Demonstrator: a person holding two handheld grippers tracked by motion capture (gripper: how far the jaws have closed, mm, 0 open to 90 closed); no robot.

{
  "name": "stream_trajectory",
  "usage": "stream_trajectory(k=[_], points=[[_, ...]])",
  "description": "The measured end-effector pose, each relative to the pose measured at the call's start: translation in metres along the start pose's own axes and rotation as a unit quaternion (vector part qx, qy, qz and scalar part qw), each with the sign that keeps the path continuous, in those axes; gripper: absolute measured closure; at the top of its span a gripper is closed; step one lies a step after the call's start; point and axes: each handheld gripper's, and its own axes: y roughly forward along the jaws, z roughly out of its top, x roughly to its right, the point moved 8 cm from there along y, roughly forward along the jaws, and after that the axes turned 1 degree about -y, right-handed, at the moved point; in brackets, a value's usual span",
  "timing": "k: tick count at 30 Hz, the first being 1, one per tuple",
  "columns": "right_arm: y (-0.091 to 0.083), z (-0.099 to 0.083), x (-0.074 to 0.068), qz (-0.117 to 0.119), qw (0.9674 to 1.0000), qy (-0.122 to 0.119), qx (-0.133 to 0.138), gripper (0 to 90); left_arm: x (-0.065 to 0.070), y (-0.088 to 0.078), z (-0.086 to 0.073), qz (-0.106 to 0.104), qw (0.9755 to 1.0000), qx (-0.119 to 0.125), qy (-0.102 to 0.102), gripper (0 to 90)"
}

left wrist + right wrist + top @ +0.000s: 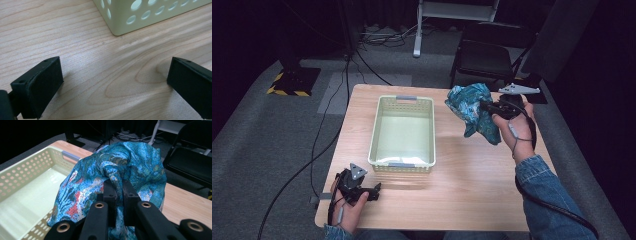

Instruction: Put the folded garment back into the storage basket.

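Meanwhile the right tool [119, 191] pinches a blue patterned cloth [130, 162] beside the basket [378, 125]; the left tool [113, 82] is spread.

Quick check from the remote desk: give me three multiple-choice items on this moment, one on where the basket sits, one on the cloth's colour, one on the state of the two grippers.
1. Where is the pale yellow perforated plastic basket?
A. on the floor
B. on the wooden table, between the two grippers
C. on the black chair

2. What is the main colour of the patterned cloth?
A. blue-teal
B. plain white
C. yellow

3. How do the grippers stand?
A. both open
B. left shut on the cloth, right open
C. left gripper open and empty, right gripper shut on the cloth

Answers: 1 B, the high view shows it mid-table. 2 A, teal with red flecks in the right gripper view. 3 C, left jaws stand wide over bare wood; right jaws pinch a fold.
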Motion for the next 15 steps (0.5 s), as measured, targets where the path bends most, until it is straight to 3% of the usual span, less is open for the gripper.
stream_trajectory(k=[15], points=[[0.009, 0.026, -0.028, 0.020, 0.9997, -0.005, 0.010, 84.0, -0.001, 0.001, 0.001, 0.001, 1.0000, 0.001, -0.001, 0.2]])
